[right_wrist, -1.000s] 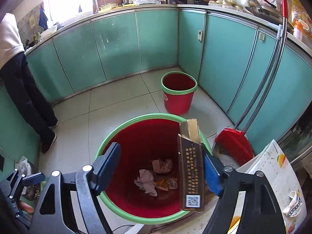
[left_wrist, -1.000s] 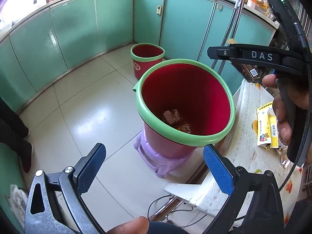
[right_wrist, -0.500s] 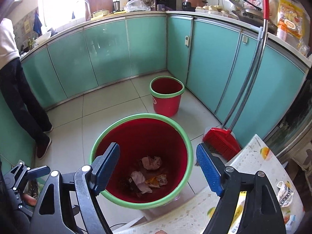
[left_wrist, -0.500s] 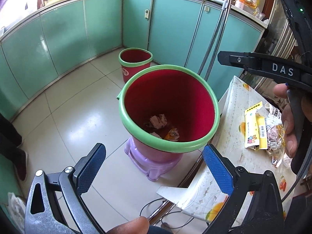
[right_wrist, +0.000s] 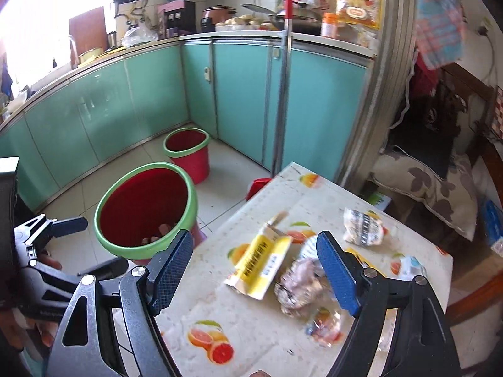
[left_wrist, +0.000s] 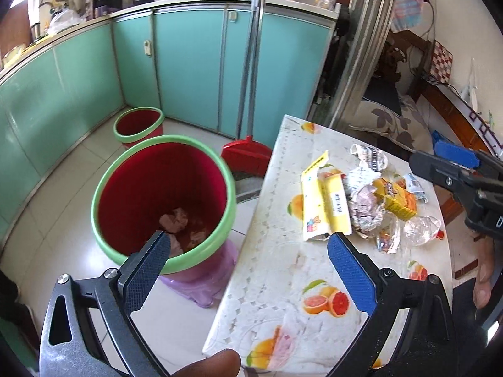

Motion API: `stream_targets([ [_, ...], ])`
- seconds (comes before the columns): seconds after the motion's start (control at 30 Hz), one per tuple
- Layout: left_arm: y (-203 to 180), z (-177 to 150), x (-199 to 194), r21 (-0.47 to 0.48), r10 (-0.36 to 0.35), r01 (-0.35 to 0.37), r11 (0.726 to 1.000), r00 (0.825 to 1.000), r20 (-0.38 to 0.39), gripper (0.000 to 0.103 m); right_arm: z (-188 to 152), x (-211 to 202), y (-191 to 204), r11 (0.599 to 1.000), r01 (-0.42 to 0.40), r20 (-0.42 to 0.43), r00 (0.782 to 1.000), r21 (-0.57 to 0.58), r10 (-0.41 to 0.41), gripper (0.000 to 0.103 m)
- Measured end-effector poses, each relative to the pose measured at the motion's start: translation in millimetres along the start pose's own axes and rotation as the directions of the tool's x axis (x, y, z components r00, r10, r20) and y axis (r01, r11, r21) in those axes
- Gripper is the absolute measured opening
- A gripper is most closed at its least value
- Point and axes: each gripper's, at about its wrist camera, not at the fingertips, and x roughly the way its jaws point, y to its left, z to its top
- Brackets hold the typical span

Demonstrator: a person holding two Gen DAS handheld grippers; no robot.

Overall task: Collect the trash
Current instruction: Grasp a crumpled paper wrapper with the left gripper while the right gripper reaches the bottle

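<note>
Yellow carton lies flat on the fruit-print table, centre of the right wrist frame, between the spread pads of the right gripper, which gapes wide and holds nothing. Crumpled wrappers lie just right of it. The left gripper is likewise wide open and empty, the red bin at centre left.

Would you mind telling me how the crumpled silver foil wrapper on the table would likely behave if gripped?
The crumpled foil wrapper looks thin and creased, so it would probably crush and weigh little. Its shiny surface may slip between pads.
</note>
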Motion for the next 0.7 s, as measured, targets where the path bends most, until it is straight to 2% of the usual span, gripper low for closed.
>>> stream_targets([
  [0.17, -43, 9, 10, 0.067, -0.067, 0.068, 0.995, 0.998, -0.022, 0.100, -39, -34, -62, 0.992, 0.086, -0.028, 0.996, 0.088, -0.084, 0.081],
  [0.3, -76, 15, 25, 0.116, -0.088, 0.093, 0.989, 0.995, -0.050, 0.100, -63, -53, -103, 0.981, 0.134, -0.041, 0.991, 0.143, -0.130, 0.081],
  [0.5, -118, 19, 59, 0.199, -0.092, 0.111, 0.974, 0.990, -0.103, 0.100, -90, -71, -147, 0.959, 0.192, -0.064, 0.981, 0.207, -0.183, 0.081],
  [0.7, -160, 20, 97, 0.289, -0.122, 0.165, 0.943, 0.979, -0.161, 0.100, -110, -78, -173, 0.940, 0.230, -0.086, 0.973, 0.252, -0.215, 0.081],
])
